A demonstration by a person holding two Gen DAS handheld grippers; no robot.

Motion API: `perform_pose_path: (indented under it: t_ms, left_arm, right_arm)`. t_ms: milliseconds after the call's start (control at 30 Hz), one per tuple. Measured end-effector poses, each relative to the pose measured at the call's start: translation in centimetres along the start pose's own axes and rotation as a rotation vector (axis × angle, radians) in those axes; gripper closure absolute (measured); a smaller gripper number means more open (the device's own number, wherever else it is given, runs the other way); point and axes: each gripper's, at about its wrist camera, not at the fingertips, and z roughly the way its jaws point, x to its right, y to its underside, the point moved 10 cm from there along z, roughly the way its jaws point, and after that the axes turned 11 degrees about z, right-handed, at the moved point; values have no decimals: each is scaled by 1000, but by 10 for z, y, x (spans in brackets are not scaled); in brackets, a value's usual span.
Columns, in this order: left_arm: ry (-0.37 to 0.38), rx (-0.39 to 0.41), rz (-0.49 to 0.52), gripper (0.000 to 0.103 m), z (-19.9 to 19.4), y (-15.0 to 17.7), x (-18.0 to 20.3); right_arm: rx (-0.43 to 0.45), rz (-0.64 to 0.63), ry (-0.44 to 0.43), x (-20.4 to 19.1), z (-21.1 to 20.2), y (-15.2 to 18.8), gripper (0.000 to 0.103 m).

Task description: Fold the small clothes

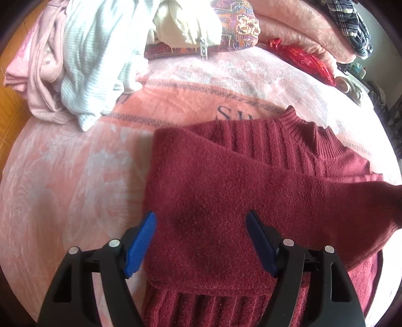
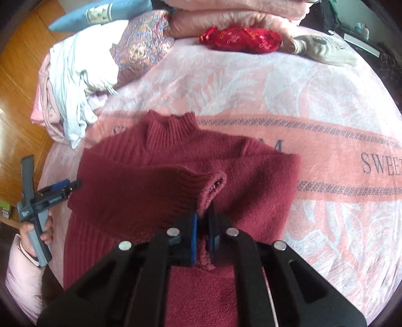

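Observation:
A dark red knit sweater point(image 1: 226, 176) lies on the pink blanket, collar point(image 1: 299, 125) pointing away. One sleeve is folded across its chest. My left gripper point(image 1: 201, 221) is open, its blue pads either side of the folded sleeve, just above it. In the right wrist view the sweater point(image 2: 176, 171) fills the middle. My right gripper point(image 2: 202, 213) is shut on the ribbed sleeve cuff point(image 2: 211, 186) and holds it over the chest. The left gripper point(image 2: 62, 187) shows at the sweater's left edge, held in a hand.
A pile of white and pink clothes point(image 1: 75, 63) lies at the far left of the bed. A patterned cushion point(image 1: 238, 25), a red pouch point(image 2: 238, 37) and folded pink blankets point(image 2: 238, 12) sit at the back. Wooden floor point(image 2: 20, 63) lies beyond the left edge.

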Motion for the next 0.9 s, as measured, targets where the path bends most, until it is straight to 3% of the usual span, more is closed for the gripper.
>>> perform_pose_path:
  t_ms: [100,200,300,467,567,667,700,800,900]
  left_arm:
    - [-51,-10,40,28,7,-3,4]
    - [-64,-67,35,28,27,4,6]
    - [-61,-82,14,22,40,13,3]
    - [-25,-93,-31,16,48,15,-4]
    - [-39,-92,-11,16,43,14,-3]
    - [-9,-99,-1,17,28,22,1]
    - [14,-99,5,17,21,28,3]
    - [94,-92,47,17,-9,63,6]
    - [89,-104,102,17,-34,109,2]
  right_arm:
    - [21,12,100,23,3,-8,97]
    - [-45,47,201,56,36,1,97]
    - [-102,84,215,78,68,19,96]
    - [-74,67,243,80,70,23,95]
    - [-63,59,255,77,65,22,88]
    - [-21,78,211,73,38,27,70]
    - [-8,77,198,71,27,35,65]
    - [-4,19,183,65,-3,75,62]
    - [-47,-26,182,60,-20,131,58]
